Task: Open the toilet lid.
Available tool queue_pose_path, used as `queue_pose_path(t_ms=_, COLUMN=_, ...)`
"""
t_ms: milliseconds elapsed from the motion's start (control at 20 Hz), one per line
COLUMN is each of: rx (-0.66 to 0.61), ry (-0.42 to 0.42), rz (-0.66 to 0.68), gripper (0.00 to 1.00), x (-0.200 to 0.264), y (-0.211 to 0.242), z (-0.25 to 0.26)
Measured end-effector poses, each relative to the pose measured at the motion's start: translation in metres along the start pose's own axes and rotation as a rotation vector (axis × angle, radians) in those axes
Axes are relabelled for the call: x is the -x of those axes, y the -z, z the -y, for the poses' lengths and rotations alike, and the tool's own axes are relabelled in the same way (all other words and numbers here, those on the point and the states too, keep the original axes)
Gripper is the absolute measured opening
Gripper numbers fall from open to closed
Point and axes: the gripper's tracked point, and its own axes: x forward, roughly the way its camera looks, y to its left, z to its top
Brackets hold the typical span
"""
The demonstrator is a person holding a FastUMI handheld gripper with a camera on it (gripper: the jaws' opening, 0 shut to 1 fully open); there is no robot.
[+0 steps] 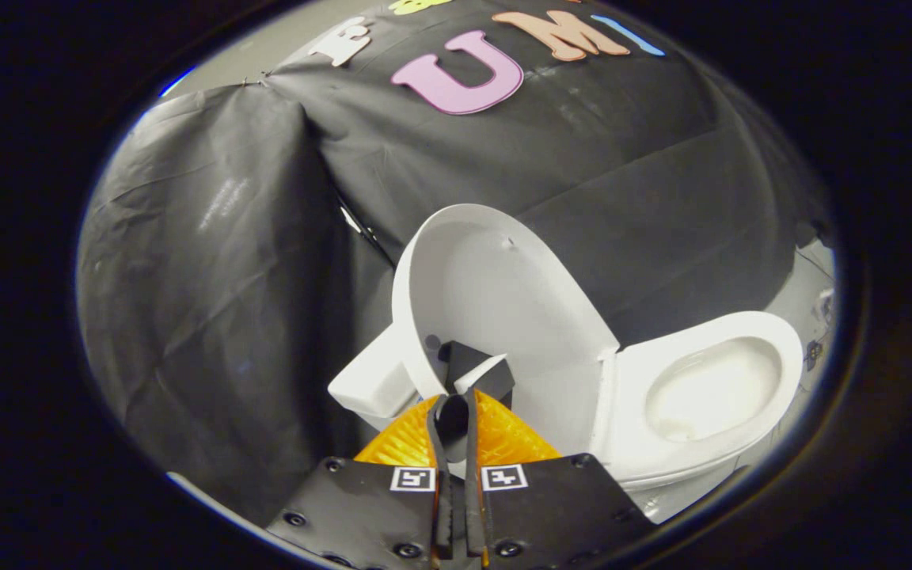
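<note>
1. Claw (456, 393): the two fingers stood nearly together, only a thin gap between them, nothing gripped.
2. Fingertips lay at the lower edge of the raised toilet lid (495, 309); whether they touched it could not be told.
3. Lid stood swung up, inner face toward the claw, hinged beside the toilet seat (773, 332).
4. Toilet bowl (713, 388) lay open beyond the lid's hinge.
5. Part of the white cistern (373, 380) showed behind the lid's other edge.
6. Black cloth wall (210, 261) hung behind everything.
</note>
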Motion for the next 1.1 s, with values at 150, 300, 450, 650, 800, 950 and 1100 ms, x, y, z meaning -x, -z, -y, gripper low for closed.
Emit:
queue_pose_path(t_ms=150, rx=0.002, ry=-0.005, rz=-0.003, gripper=0.07, x=-0.002, y=0.000, z=-0.002)
queue_pose_path(t_ms=300, rx=0.025, ry=-0.003, rz=0.011, gripper=0.07, x=-0.002, y=-0.003, z=-0.003)
queue_pose_path(t_ms=450, rx=0.090, ry=0.001, rz=0.023, gripper=0.17, x=0.000, y=-0.003, z=-0.008)
queue_pose_path(t_ms=650, rx=0.066, ry=-0.047, rz=-0.017, gripper=0.34, x=0.002, y=0.004, z=-0.019)
queue_pose_path(t_ms=800, rx=0.068, ry=-0.063, rz=0.010, gripper=0.40, x=0.011, y=-0.001, z=-0.023)
queue_pose_path(t_ms=950, rx=0.074, ry=-0.101, rz=0.077, gripper=0.45, x=0.025, y=-0.027, z=-0.028)
queue_pose_path(t_ms=1100, rx=0.080, ry=-0.090, rz=0.159, gripper=0.51, x=0.040, y=-0.064, z=-0.018)
